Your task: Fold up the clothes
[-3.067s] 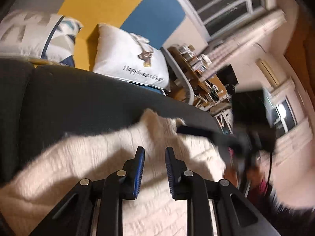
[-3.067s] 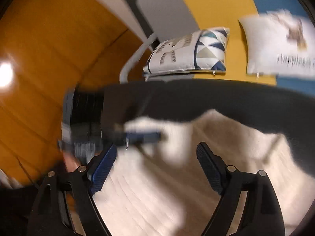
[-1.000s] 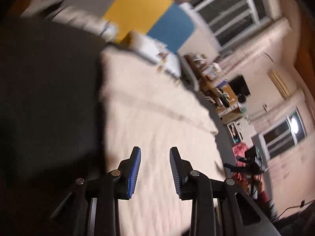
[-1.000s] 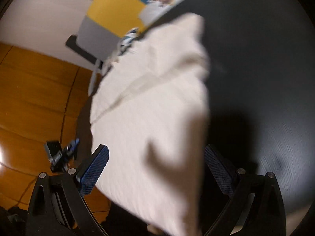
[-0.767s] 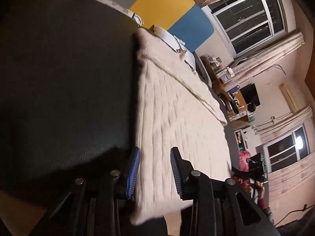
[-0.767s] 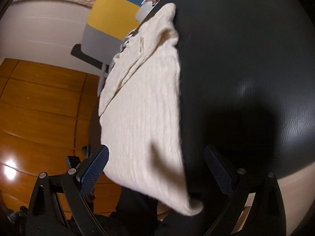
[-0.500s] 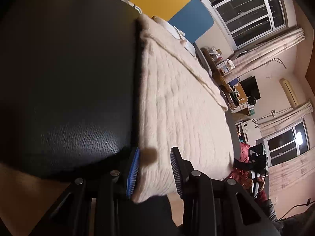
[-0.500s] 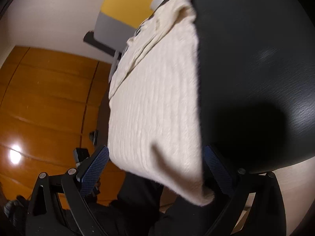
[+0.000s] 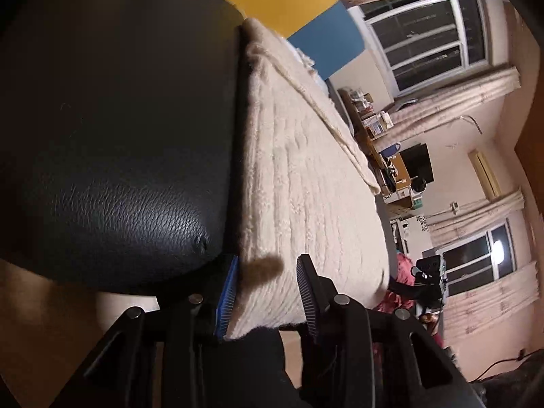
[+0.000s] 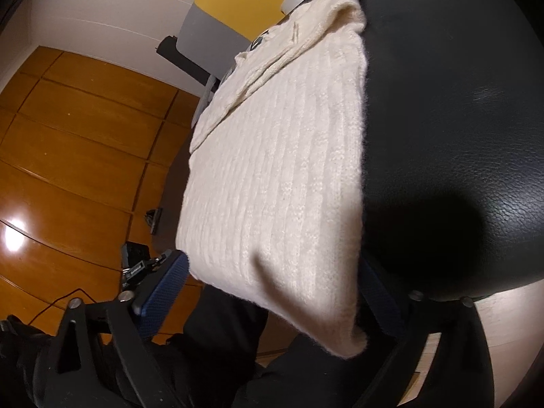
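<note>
Cream sweater [image 9: 306, 183] lies on black seat [image 9: 112, 129], long axis running away from both claws, near hem overhanging seat's front edge. L claw [image 9: 267, 297] straddles hem's left corner, jaws opening, pads not pinching. R claw [image 10: 275, 292] straddles right corner [image 10: 340, 326], jaws closing, not yet tight. Each hand nearest its own corner; next move prob lifts hem toward collar.

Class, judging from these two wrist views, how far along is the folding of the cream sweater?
Done: the cream sweater lies as a narrow folded panel on the black surface.
In hand: the left gripper, jaws opening, and the right gripper, jaws closing, straddle its near hem.
Left: probably folding that hem toward the collar.
</note>
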`<control>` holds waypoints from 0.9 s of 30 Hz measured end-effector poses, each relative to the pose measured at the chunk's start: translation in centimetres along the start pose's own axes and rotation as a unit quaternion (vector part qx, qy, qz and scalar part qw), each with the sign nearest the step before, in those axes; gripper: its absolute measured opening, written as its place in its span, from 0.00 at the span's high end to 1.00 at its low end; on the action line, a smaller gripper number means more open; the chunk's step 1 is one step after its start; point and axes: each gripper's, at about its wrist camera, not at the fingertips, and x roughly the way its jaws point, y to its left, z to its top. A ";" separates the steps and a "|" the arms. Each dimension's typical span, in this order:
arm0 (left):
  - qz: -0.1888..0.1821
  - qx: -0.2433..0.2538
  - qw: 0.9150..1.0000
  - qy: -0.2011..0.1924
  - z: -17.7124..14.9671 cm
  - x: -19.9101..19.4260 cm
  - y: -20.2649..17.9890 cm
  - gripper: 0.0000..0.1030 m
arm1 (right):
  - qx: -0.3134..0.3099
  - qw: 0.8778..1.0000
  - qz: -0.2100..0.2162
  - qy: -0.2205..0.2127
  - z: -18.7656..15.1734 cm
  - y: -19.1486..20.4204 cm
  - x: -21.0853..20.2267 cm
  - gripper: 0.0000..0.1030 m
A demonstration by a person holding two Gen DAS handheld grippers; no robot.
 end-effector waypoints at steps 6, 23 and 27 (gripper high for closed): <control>-0.001 -0.007 1.000 -0.009 0.7 -1.1 0.5 0.66 | 0.012 1.000 0.010 0.006 -0.5 -1.0 0.3 0.60; -0.014 0.051 0.998 -0.018 -1.4 1.0 -1.4 0.95 | -0.045 0.998 -0.034 0.037 -0.6 0.8 2.3 0.82; -0.021 0.080 0.996 -0.037 -1.6 0.8 -3.4 0.96 | -0.067 0.995 -0.059 0.034 -0.9 1.6 2.5 0.83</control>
